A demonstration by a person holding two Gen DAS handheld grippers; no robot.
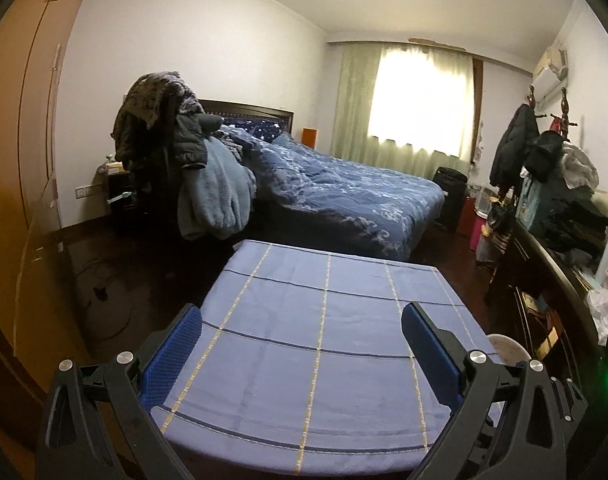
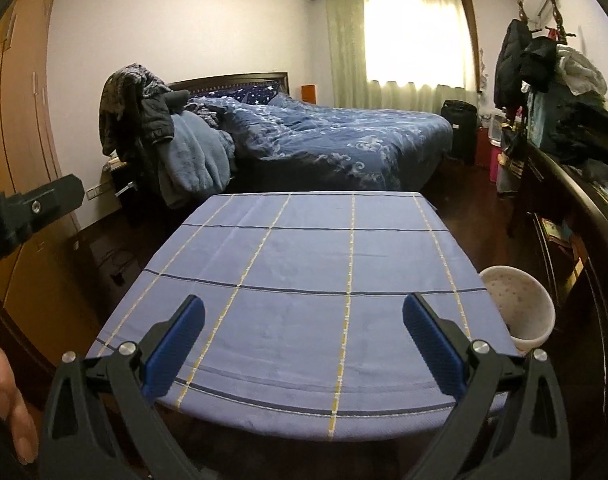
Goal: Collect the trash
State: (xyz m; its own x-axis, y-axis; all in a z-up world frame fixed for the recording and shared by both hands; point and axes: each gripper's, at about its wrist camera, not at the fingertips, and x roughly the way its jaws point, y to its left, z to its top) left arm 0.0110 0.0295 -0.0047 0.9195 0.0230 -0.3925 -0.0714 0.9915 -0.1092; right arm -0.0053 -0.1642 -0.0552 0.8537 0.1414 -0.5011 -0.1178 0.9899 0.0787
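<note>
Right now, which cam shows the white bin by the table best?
Right wrist: the white bin shows its whole rim and inside, beside the table. Left wrist catches only a sliver behind the right finger.

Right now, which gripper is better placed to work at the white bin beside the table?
Right, probably. The white bin shows nearly whole beside the right gripper. In the left wrist view only its rim peeks past the finger. Both grippers are open and empty over the blue cloth; no trash visible on it.

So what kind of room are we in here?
A bedroom, lived in: a bed with a blue duvet, a curtained window, and coats on a rack.
</note>
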